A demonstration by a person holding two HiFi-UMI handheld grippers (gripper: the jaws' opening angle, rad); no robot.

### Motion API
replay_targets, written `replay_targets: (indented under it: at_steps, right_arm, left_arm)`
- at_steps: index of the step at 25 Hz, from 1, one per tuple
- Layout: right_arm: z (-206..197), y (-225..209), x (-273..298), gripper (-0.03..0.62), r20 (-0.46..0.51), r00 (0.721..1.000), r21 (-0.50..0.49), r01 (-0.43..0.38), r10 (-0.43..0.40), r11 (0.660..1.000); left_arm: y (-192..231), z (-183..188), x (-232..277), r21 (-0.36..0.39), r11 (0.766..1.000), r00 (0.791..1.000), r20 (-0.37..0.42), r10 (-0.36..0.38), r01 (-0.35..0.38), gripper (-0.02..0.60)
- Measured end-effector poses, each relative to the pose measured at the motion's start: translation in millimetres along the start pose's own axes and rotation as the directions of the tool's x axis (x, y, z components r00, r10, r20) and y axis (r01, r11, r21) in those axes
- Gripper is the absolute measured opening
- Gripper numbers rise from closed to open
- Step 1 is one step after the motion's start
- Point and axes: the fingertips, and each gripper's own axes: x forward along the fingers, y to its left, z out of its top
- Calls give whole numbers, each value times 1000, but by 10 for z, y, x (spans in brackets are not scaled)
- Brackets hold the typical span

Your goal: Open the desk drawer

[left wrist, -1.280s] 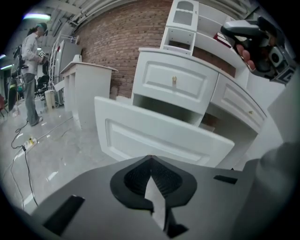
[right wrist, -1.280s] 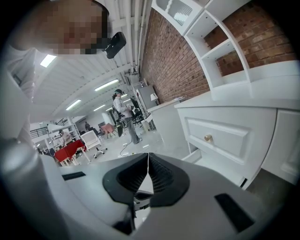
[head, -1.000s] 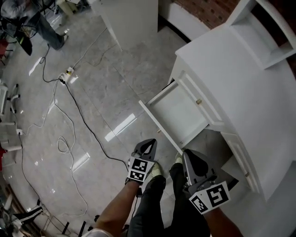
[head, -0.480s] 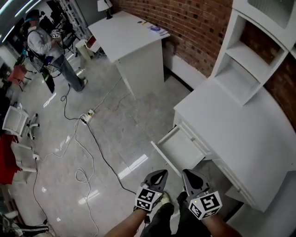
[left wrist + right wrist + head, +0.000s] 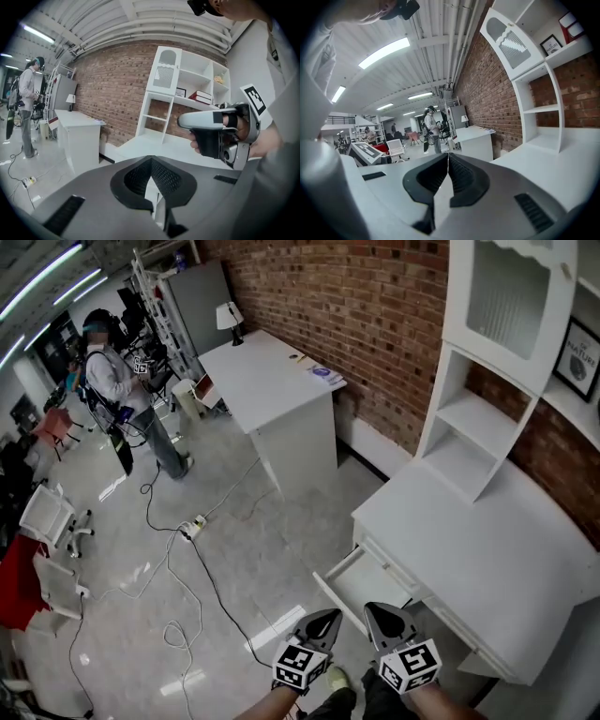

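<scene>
- Since the drawer (image 5: 364, 581) already stands pulled out from under the desk's (image 5: 487, 540) front edge, by the front corner at the left of the head view, the opening looks done. What remains is a clean retreat.
- The left gripper (image 5: 323, 622) and right gripper (image 5: 380, 617) both have their jaws pressed together on nothing and hover near the drawer's front panel.
- Keep both clear of that panel, lest a knock push it back in.

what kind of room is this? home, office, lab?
Probably a lab or studio workspace, not a home: white desks against a brick wall, cables and a power strip across the floor, office chairs.
</scene>
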Motion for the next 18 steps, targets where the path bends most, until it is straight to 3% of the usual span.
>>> replay_targets:
  at_steps: [6, 18]
  right_arm:
    - [377, 71, -149, 18, 45, 999, -9, 10, -10, 1000]
    - [1065, 261, -449, 18, 141, 990, -56, 23, -15, 998]
  left_arm:
    - [-173, 495, -196, -21, 1000, 999, 50, -18, 19, 12]
    - [-510, 1352, -538, 11, 998, 990, 129, -63, 62, 12]
